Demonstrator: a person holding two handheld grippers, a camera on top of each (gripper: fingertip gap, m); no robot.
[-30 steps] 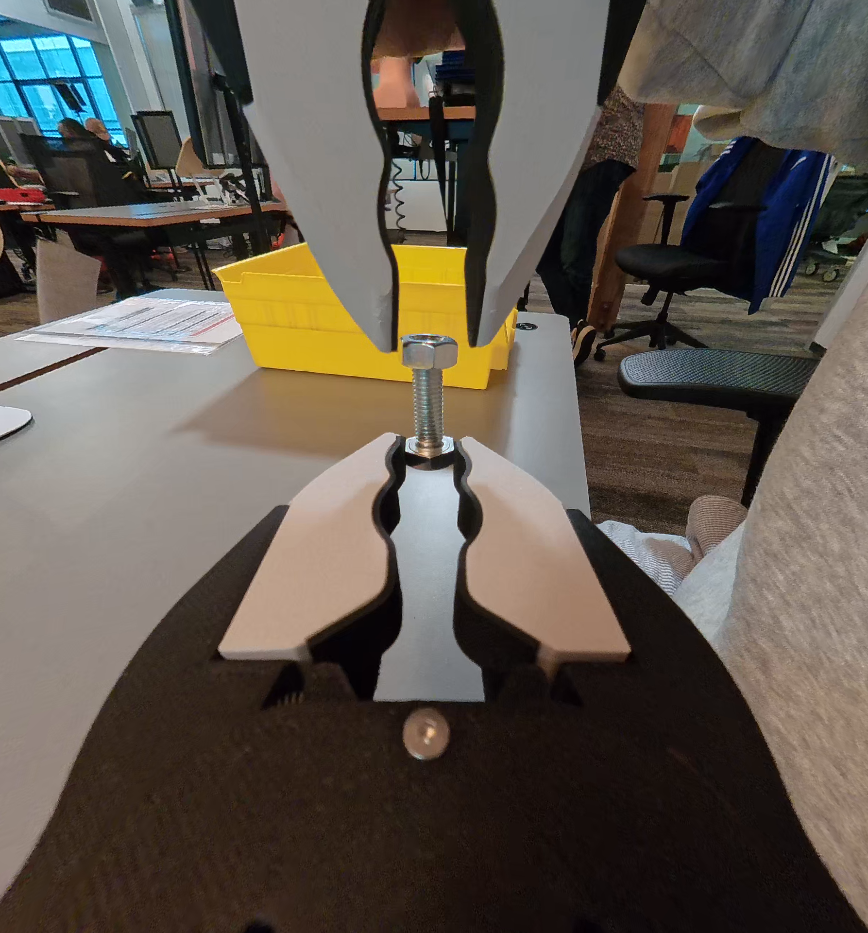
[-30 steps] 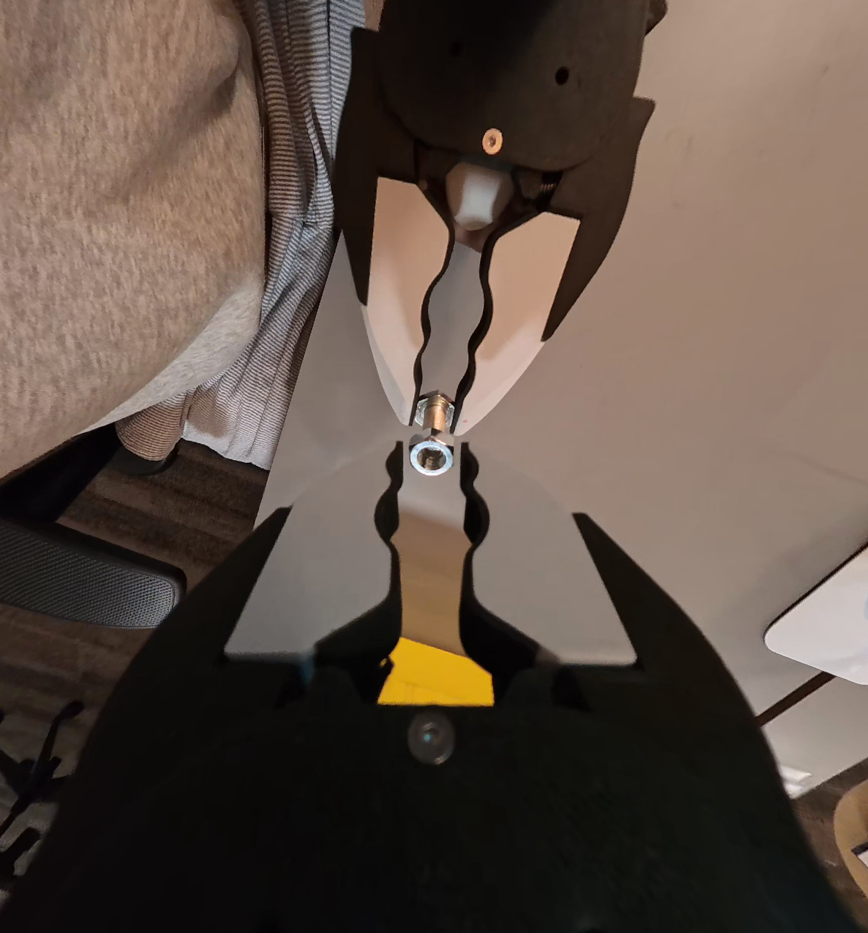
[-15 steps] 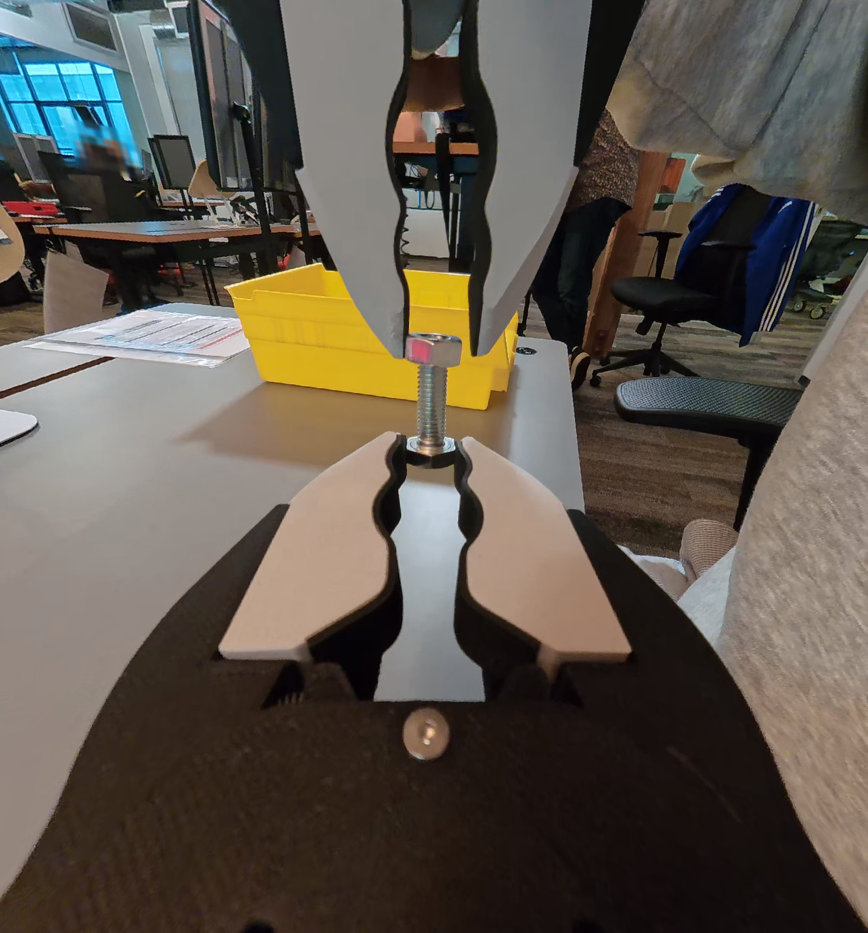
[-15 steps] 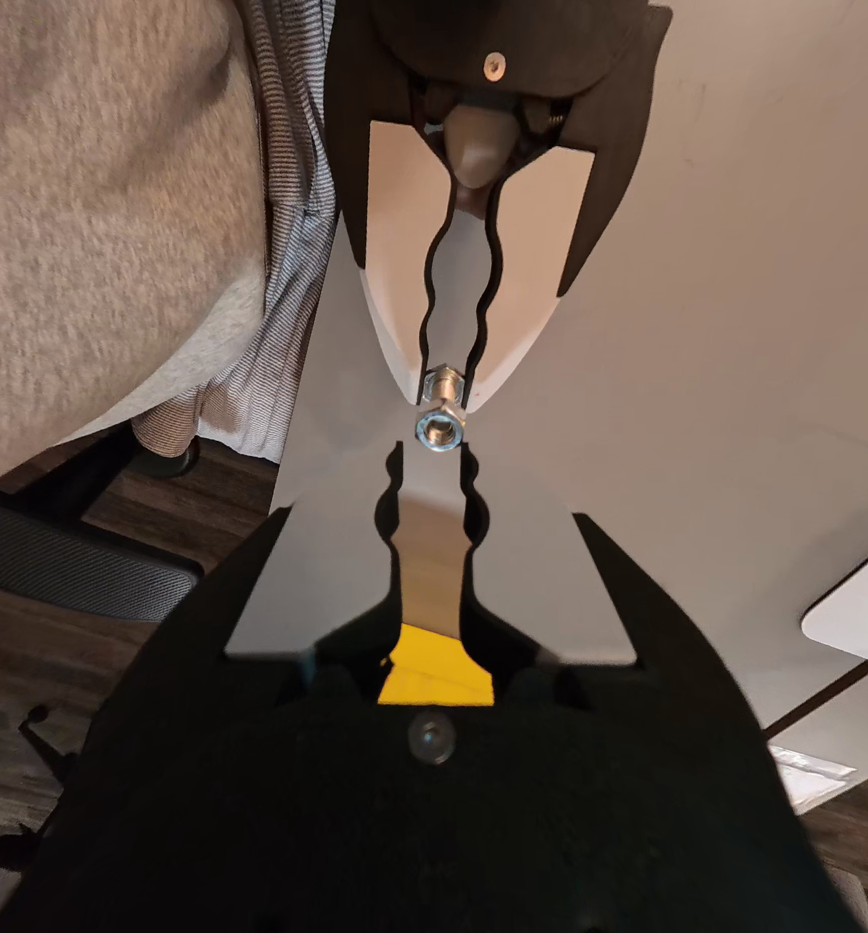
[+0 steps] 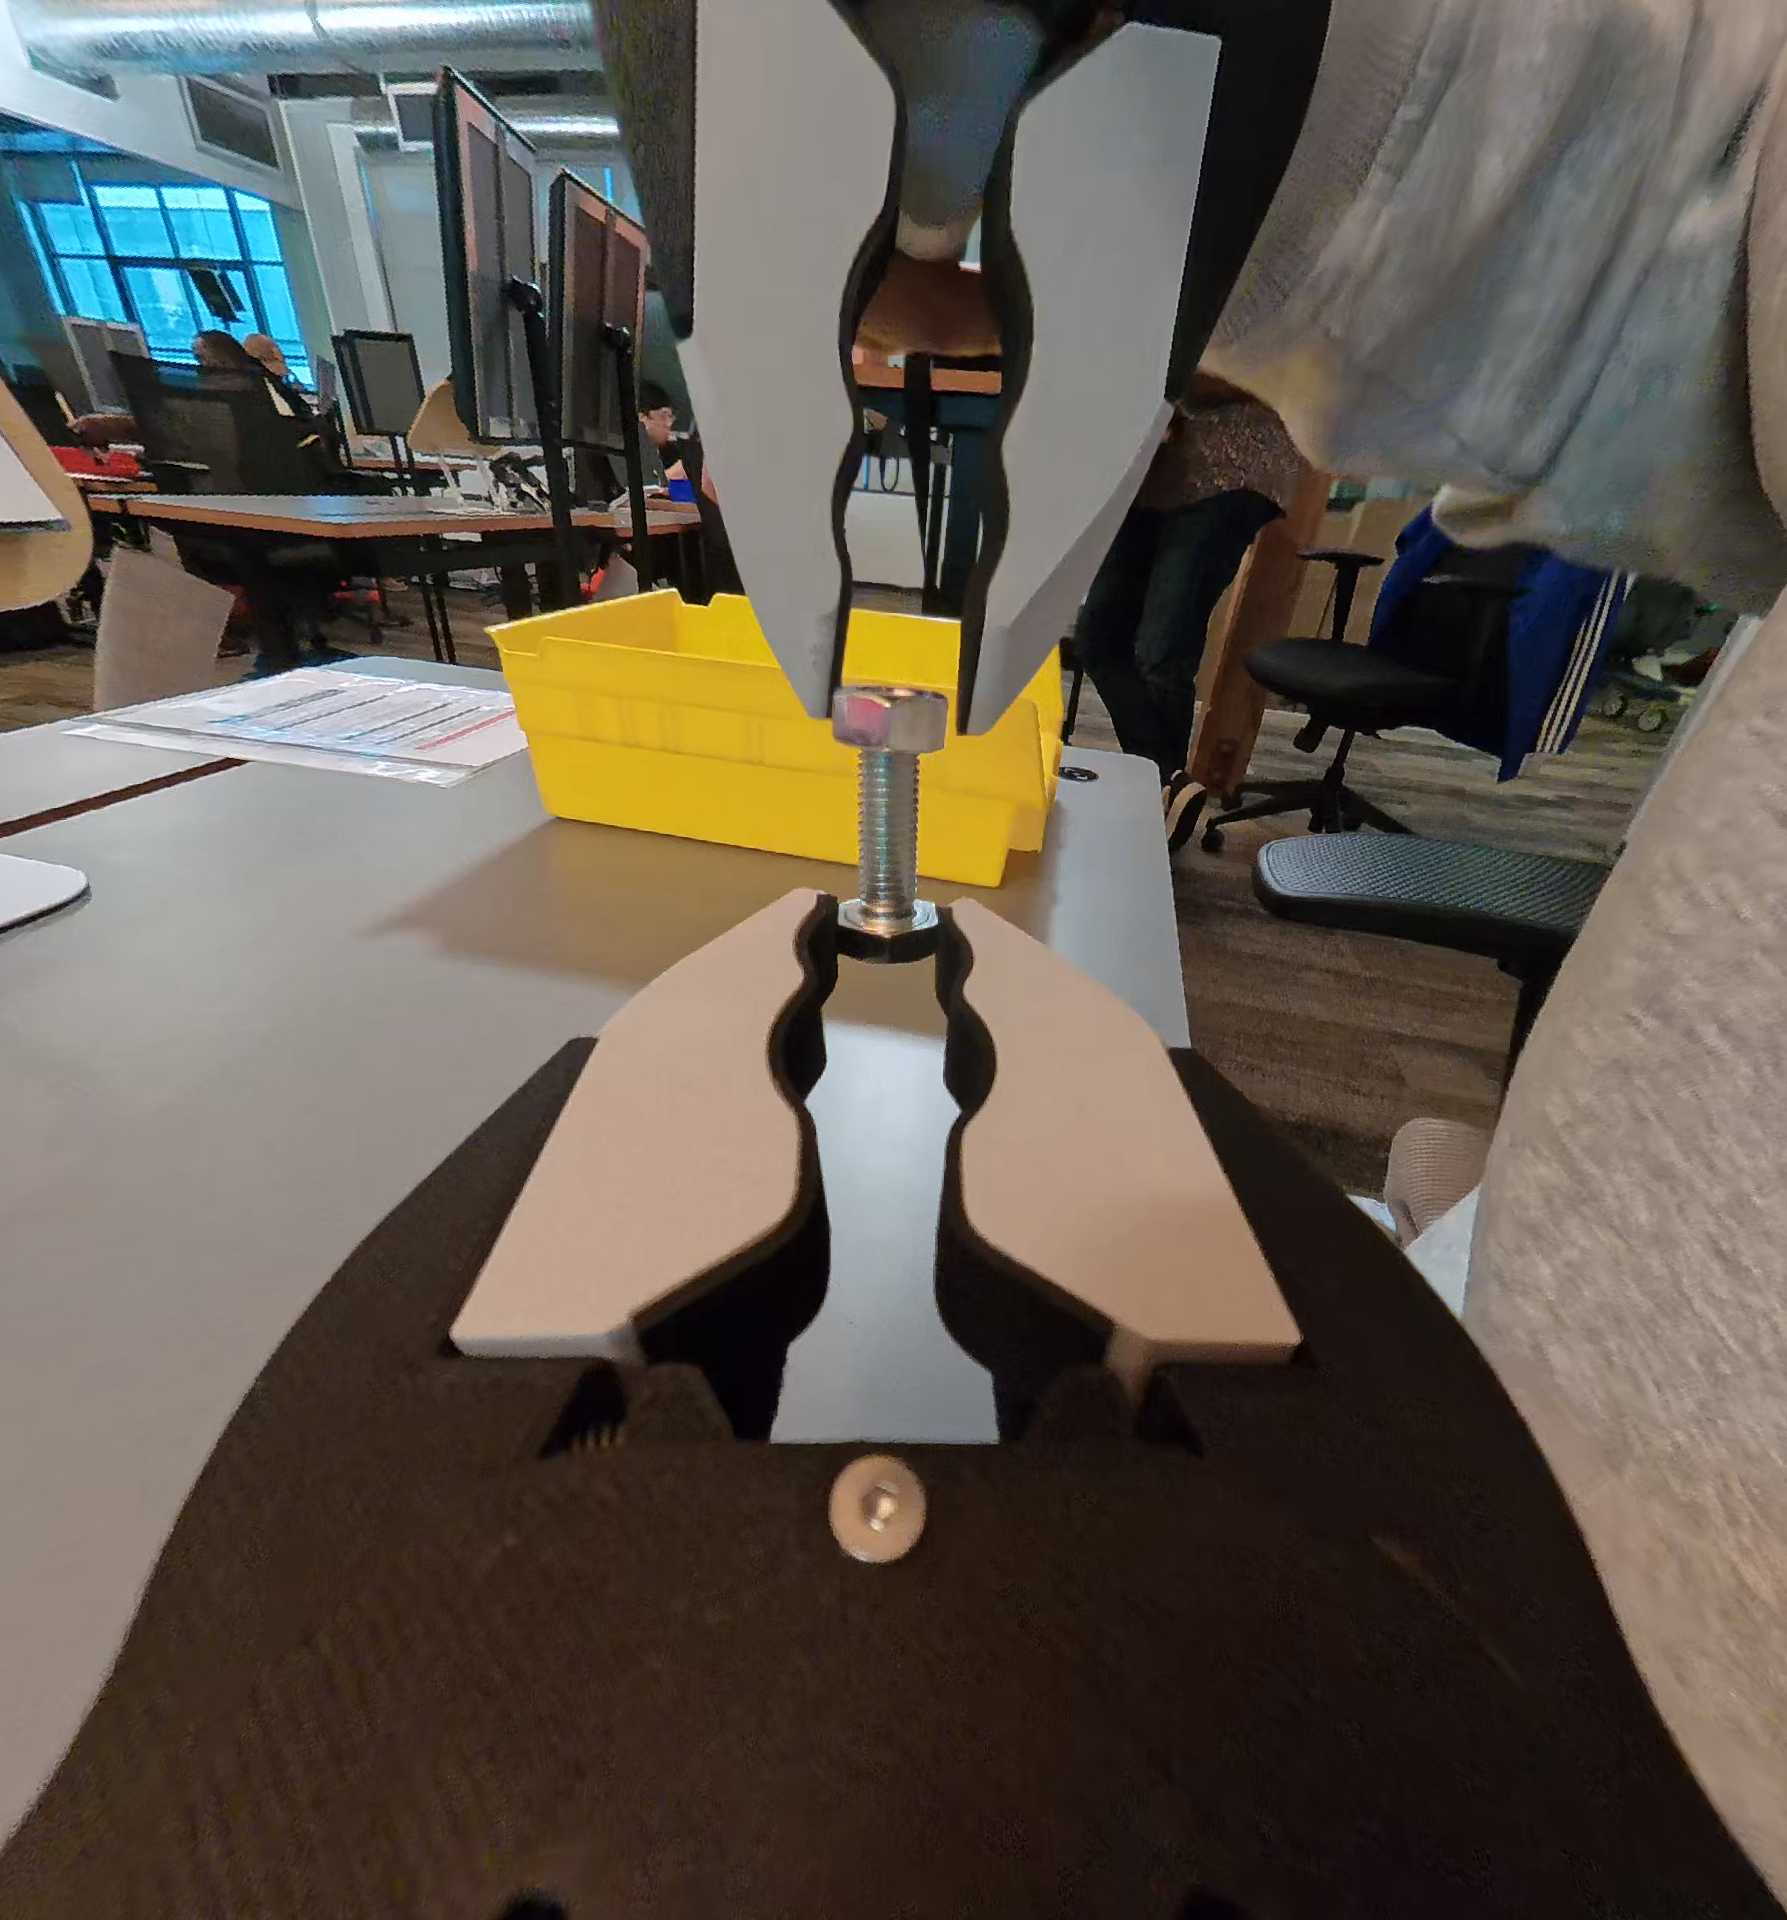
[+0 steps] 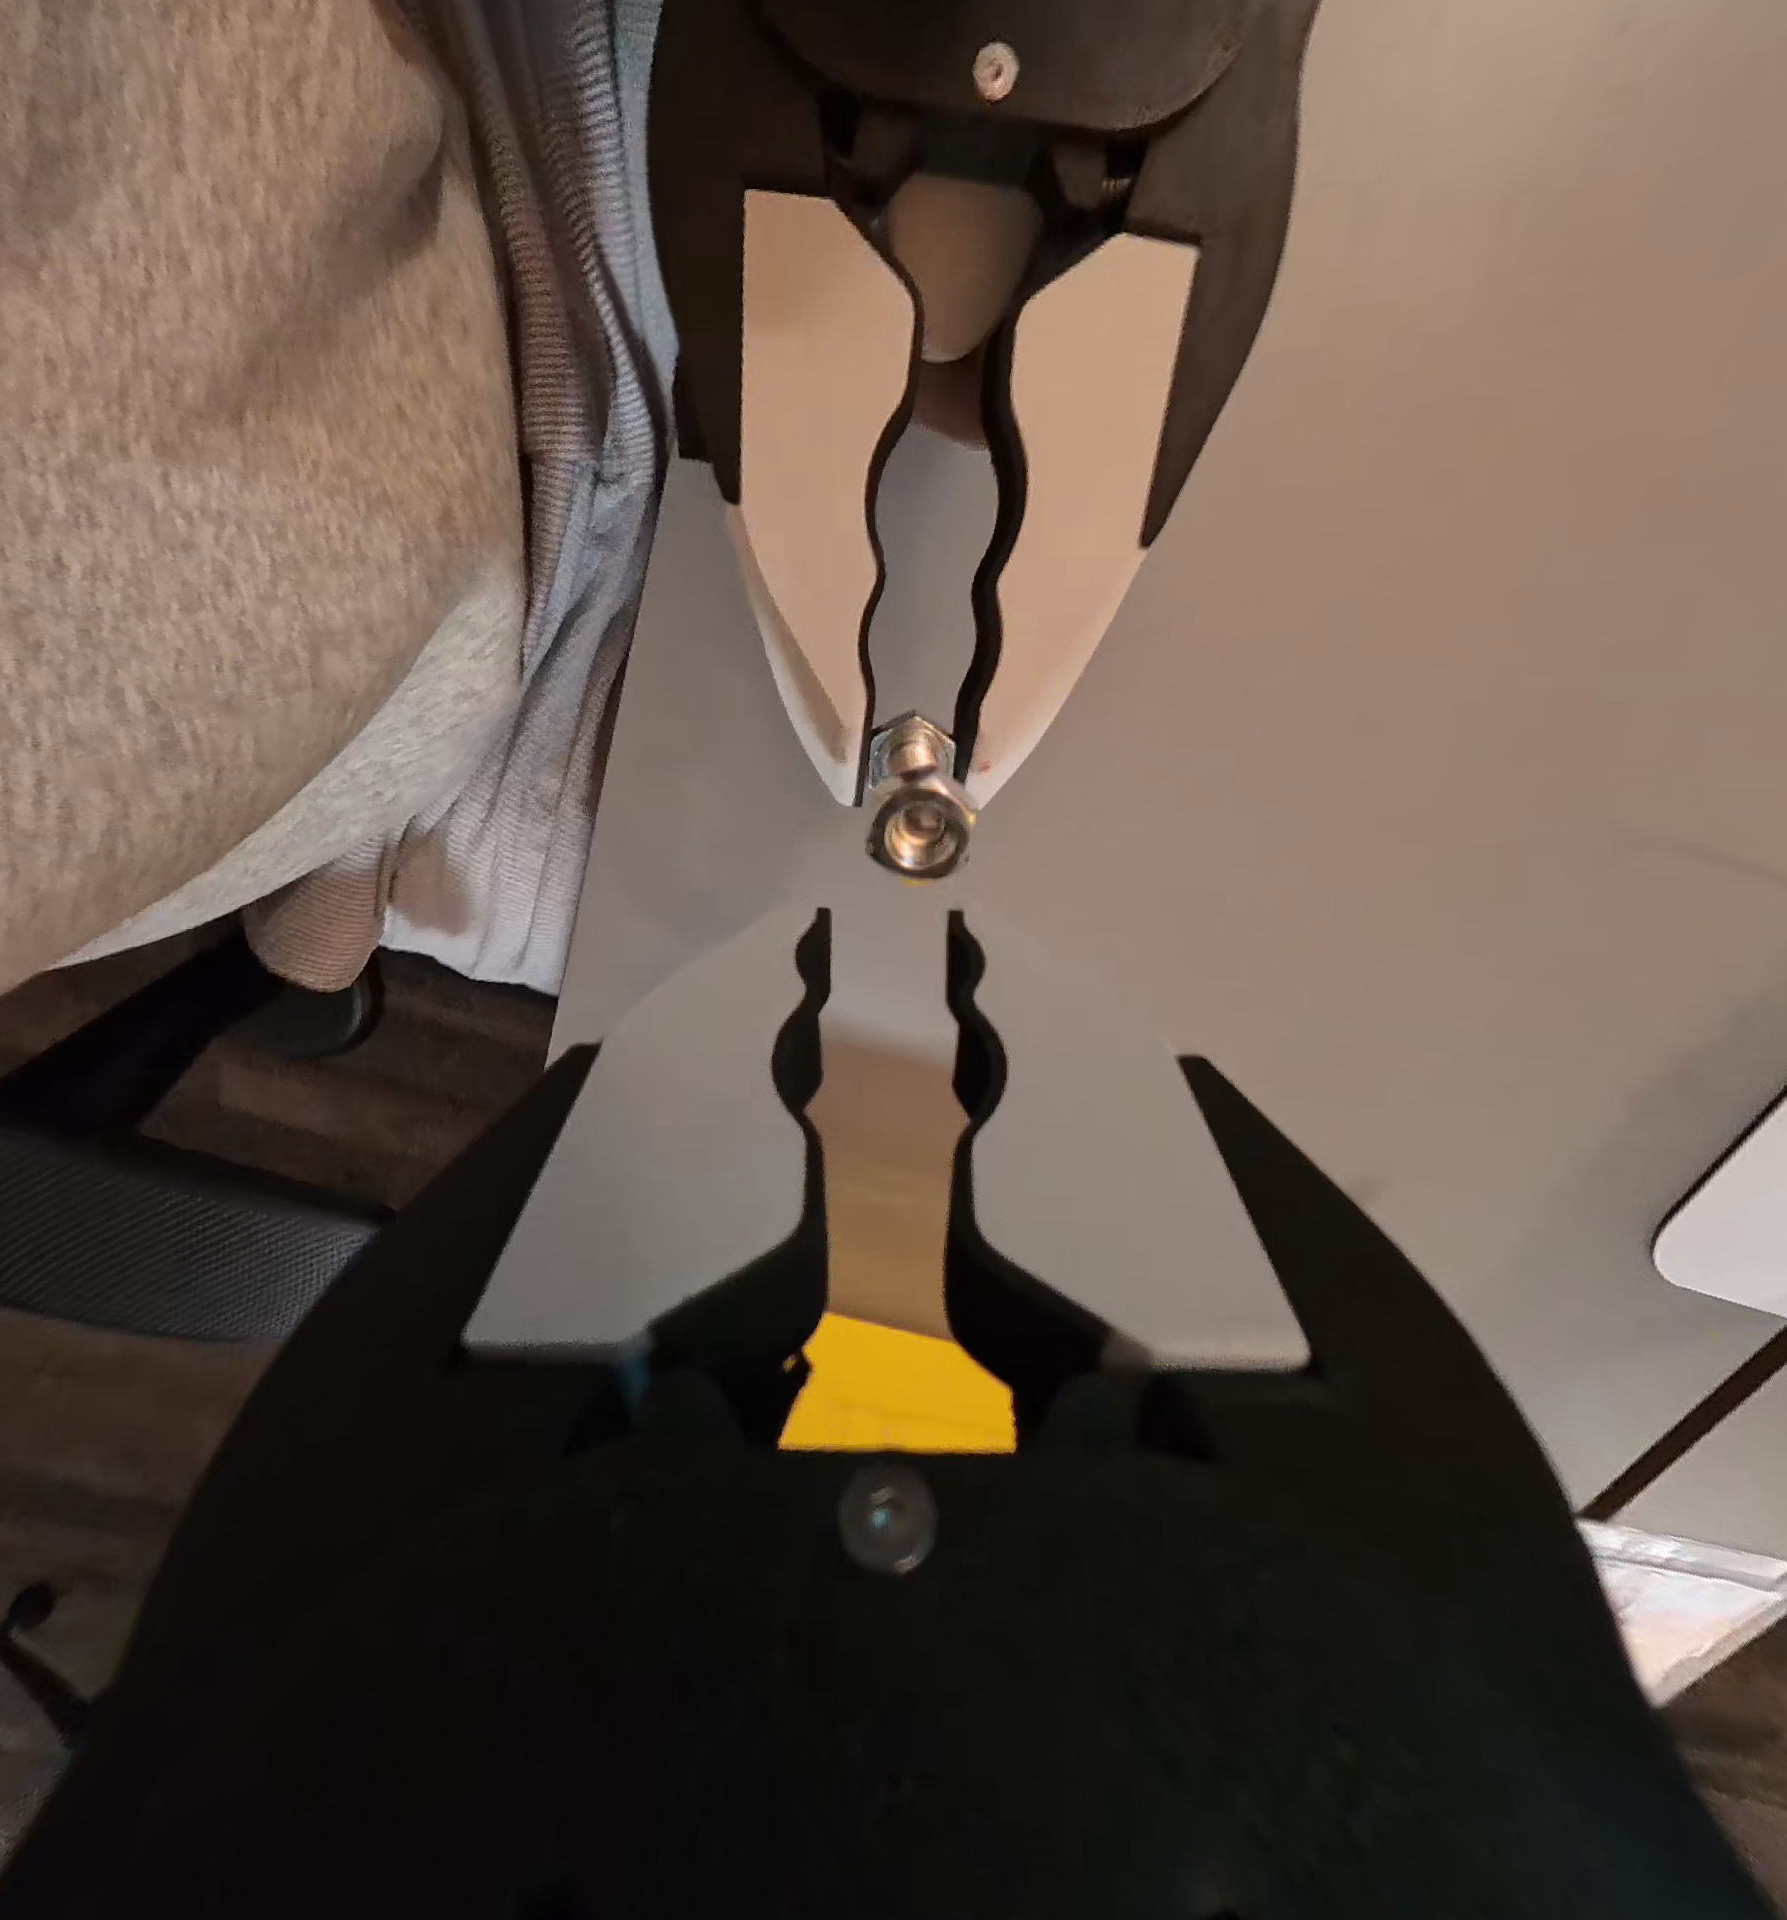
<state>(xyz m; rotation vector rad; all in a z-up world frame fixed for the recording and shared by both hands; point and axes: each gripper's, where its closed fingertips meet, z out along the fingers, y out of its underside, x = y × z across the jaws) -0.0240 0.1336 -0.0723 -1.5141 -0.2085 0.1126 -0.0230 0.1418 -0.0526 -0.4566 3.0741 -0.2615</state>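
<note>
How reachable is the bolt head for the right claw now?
Probably yes: the right claw is open just short of the bolt head, roughly lined up, with nothing between. The left claw grips only the nut.

Left gripper (image 6: 915, 774) fingers pinch nut (image 6: 910, 750) — bolt (image 6: 920, 828) upright.

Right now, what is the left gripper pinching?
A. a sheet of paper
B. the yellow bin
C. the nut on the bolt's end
C: the left gripper has its tips shut on the nut, and the bolt stands up out of it. The bin sits farther back on the table, untouched.
</note>
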